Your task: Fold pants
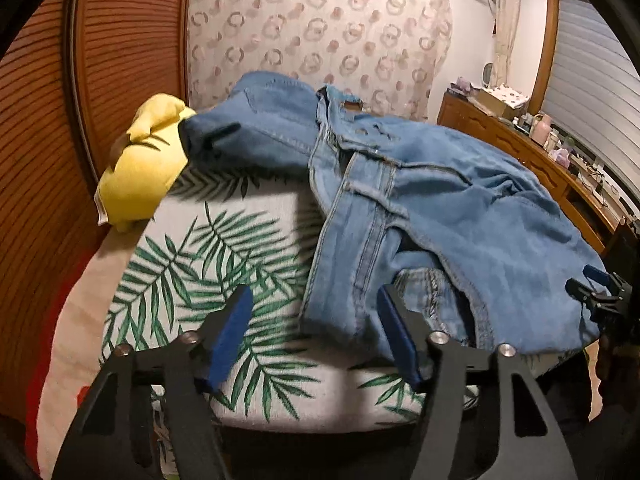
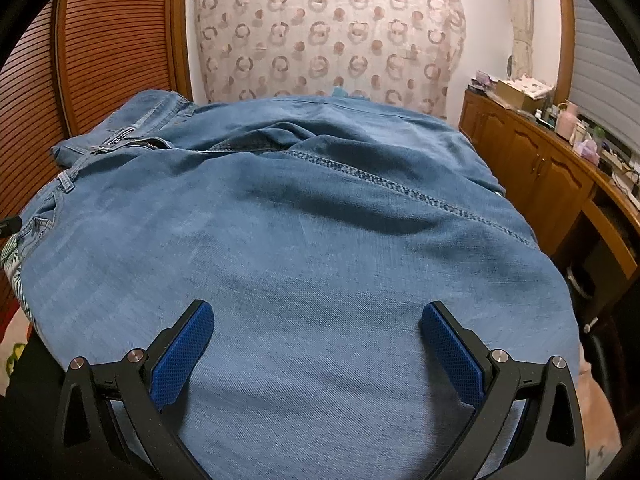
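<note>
Approaching grasp: rumpled light-blue denim pants [image 1: 420, 200] lie unfolded on the leaf-print bed [image 1: 192, 280]. Left tongs [image 1: 316, 336] apart at the waistband edge; right tongs [image 2: 316, 344] apart over a leg. Next: clamp fabric.

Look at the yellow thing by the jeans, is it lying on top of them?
No, the yellow thing lies beside the jeans on the leaf-print cover, at their left end, and the denim overlaps its edge.

I'm working in a home bedroom: a leaf-print bed sheet [image 1: 240, 248] below, a patterned curtain [image 1: 320, 24] at twelve o'clock, louvred wooden wardrobe doors [image 1: 120, 60] at ten, a cluttered wooden sideboard [image 1: 520, 148] at two.
</note>
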Motion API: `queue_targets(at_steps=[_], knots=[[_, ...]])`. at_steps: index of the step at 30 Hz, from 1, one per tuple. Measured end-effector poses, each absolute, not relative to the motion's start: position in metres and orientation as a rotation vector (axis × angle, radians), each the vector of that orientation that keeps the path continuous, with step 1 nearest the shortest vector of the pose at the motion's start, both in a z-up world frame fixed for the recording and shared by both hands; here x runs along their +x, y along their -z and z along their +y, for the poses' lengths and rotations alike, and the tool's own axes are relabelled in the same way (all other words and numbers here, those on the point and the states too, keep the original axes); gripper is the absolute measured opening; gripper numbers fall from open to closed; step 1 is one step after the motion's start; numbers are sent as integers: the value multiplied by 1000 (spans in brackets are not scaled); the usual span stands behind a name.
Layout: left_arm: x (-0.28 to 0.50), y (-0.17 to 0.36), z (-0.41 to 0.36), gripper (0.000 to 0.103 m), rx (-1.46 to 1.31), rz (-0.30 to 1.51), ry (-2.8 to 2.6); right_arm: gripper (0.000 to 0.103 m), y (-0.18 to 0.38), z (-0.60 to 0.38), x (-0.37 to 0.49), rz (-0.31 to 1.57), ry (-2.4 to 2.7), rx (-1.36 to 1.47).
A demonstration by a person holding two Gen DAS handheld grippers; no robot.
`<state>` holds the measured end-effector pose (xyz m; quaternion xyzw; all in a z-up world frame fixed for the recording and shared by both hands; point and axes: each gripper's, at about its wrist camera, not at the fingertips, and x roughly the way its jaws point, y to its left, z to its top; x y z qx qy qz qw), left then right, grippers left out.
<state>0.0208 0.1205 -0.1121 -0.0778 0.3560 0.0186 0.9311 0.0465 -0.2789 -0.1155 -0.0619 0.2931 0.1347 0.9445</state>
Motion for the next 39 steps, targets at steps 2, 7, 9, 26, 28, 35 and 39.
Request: queue_targets(at_steps=[2, 7, 9, 26, 28, 35, 39], knots=[[21, 116, 124, 59, -169, 738, -32, 103, 123, -283, 43, 587, -280, -123], [22, 122, 123, 51, -185, 744, -10, 103, 126, -286, 48, 580, -285, -123], [23, 123, 121, 47, -183, 747, 2, 103, 126, -285, 54, 579, -287, -123], [14, 78, 104, 13, -152, 625, 77, 103, 117, -278, 84, 612, -306, -138], [16, 72, 103, 13, -151, 612, 86, 103, 116, -278, 87, 613, -316, -145], [34, 35, 87, 11, -142, 525, 160, 97, 112, -279, 84, 643, -348, -144], [53, 11, 69, 10, -88, 470, 180, 92, 105, -278, 78, 638, -385, -129]])
